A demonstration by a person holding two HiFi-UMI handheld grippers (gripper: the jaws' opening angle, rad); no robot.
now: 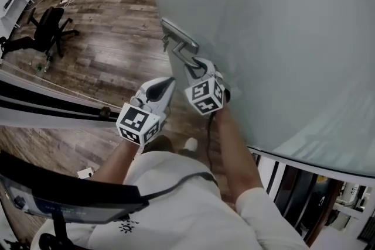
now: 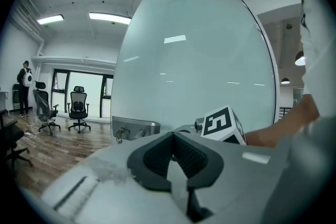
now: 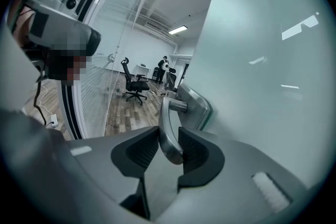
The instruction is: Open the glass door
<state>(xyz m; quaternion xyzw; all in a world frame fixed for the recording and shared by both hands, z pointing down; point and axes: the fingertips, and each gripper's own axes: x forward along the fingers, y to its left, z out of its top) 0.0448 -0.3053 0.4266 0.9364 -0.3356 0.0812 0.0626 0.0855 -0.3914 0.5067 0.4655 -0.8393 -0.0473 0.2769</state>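
Observation:
The frosted glass door (image 1: 269,32) fills the right of the head view. Its metal lever handle (image 1: 186,53) hangs from a steel plate near the door's edge. My right gripper (image 1: 198,67) is at the lever's free end. In the right gripper view the lever (image 3: 167,126) stands between the jaws, both dark pads pressing its sides, so my right gripper (image 3: 169,148) is shut on it. My left gripper (image 1: 166,86) hovers just left of the right one, apart from the door. Its jaws (image 2: 173,135) meet at the tips with nothing between them.
Keys (image 2: 119,135) hang from the lock on the handle plate (image 2: 136,126). A black-framed glass partition (image 1: 53,103) runs along the left. Black office chairs (image 1: 45,29) stand on the wood floor (image 1: 117,50) beyond. A person (image 2: 24,86) stands far off.

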